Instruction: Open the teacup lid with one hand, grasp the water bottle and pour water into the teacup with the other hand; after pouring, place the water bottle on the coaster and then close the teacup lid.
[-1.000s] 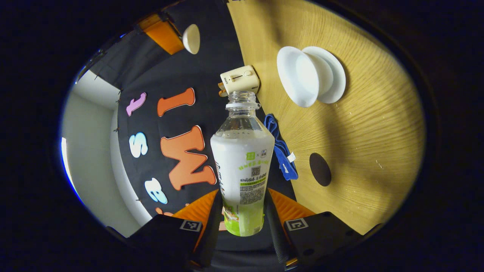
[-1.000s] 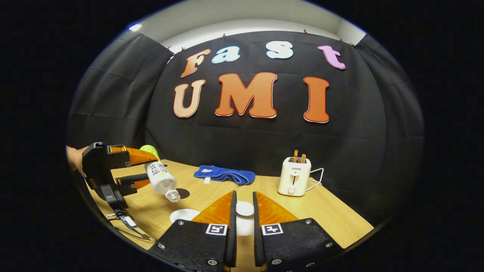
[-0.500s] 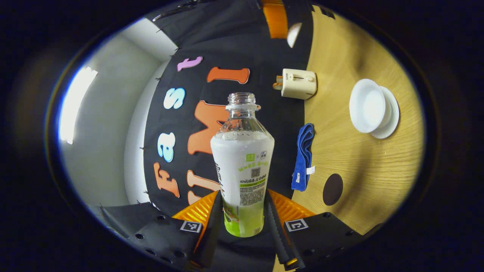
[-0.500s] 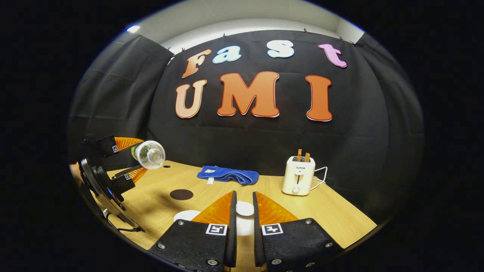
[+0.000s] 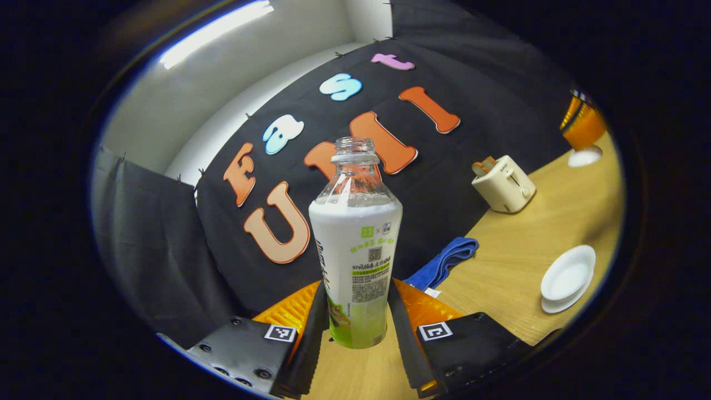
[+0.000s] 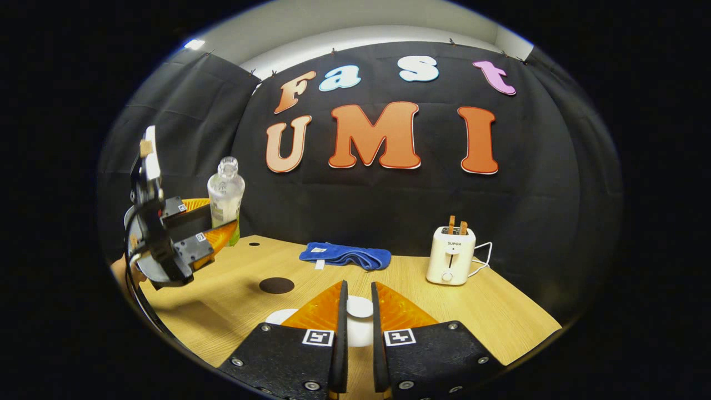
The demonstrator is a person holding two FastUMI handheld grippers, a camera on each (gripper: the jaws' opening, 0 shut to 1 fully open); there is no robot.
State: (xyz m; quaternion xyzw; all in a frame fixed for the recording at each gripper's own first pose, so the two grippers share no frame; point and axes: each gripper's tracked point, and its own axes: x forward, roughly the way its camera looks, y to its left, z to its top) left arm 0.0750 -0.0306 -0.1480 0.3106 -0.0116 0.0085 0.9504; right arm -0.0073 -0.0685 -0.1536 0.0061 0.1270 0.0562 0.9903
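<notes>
Just wooden table (image 6: 489, 311), black-draped booth

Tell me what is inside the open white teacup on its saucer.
In the left gripper view the white ceramic teacup on its white saucer shows only a plain white interior. Whether clear water lies in it cannot be told, and its near wall hides the bottom.

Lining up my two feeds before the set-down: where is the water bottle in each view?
Left gripper view: water bottle at centre, upright between the left tongs.
Right gripper view: far left, bottle held above the table.
Shared landmark: toaster.
</notes>
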